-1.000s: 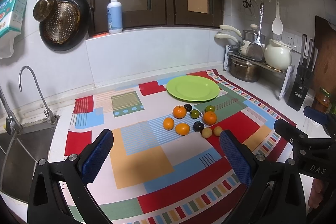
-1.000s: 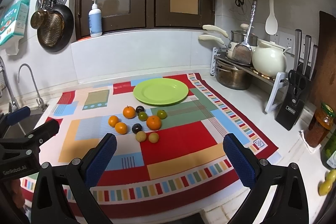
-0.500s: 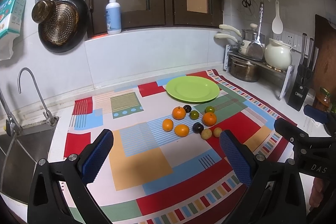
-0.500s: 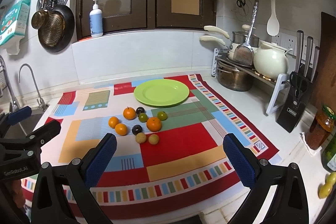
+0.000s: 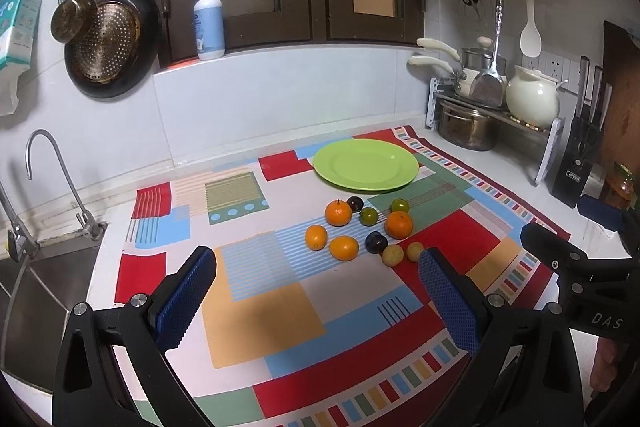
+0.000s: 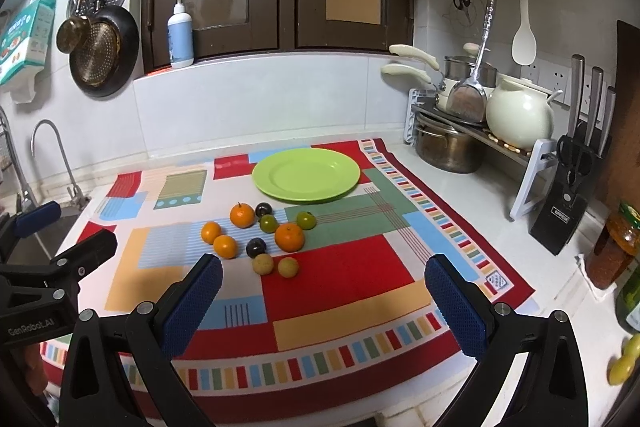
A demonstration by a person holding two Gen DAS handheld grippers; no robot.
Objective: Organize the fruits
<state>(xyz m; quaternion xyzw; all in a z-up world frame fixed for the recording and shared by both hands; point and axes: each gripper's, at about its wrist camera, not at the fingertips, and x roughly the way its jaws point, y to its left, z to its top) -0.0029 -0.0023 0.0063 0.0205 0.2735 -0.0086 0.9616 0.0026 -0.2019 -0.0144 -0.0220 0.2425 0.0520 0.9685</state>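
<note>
Fruits (image 6: 260, 233): clustered on patterned cloth (image 6: 360, 267), table centre, just near of empty green plate (image 6: 306, 175). Left claw (image 5: 316, 301), right claw (image 6: 322, 301): both spread wide, holding nothing.

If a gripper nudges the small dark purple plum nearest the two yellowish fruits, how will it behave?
The small dark purple plum looks round and smooth, so it would probably roll on the flat patterned cloth. It sits close to the two yellowish fruits, so it may knock them. Its glossy skin might slip between pads.
</note>
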